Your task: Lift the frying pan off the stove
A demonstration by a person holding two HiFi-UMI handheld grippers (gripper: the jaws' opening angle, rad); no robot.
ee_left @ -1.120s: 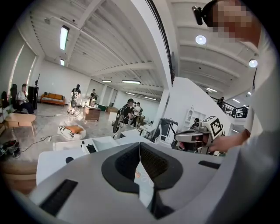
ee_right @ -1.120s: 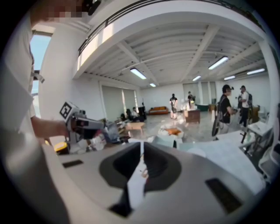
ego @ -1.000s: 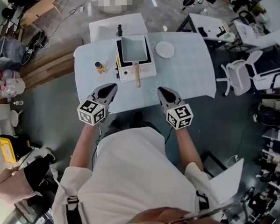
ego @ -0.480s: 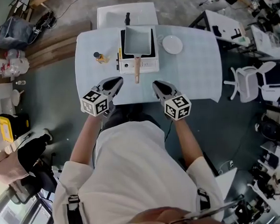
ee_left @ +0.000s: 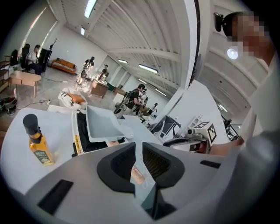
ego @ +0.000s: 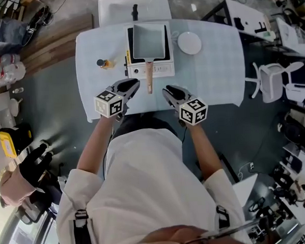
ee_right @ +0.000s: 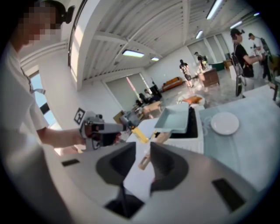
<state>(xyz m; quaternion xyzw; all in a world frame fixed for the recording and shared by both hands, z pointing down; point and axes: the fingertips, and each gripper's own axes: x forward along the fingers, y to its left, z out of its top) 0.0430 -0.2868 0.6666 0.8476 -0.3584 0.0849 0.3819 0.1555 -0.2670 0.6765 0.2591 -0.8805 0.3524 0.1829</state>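
Bright, even light from long white ceiling strip lights (ee_left: 90, 8) (visible in both gripper views). Strong fisheye bending and black corners there, near foreground soft. Sharp head view, weak shadows.

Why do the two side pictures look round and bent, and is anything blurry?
Left gripper view: a wide-angle lens bends the ceiling beams and blackens the corners; the bottle looks sharp. Right gripper view: same bending, hazier overall, ceiling lights glaring. Head view: even light, little shadow on the table.
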